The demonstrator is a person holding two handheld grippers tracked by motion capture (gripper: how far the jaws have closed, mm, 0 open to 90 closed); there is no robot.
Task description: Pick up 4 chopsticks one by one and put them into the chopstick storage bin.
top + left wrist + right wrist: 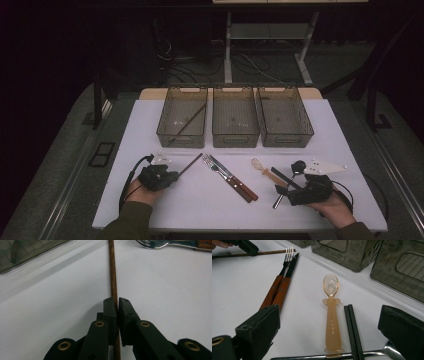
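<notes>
My left gripper is shut on a thin brown chopstick that lies on the white table; its pads pinch the stick near its near end. My right gripper stands open low over the table. Between its jaws lie a translucent orange spoon and a pair of black chopsticks, neither touched. A metal utensil handle crosses just in front of the jaws.
A wooden-handled fork and knife lie side by side mid-table. Three clear bins stand in a row at the back; the left one holds another brown chopstick.
</notes>
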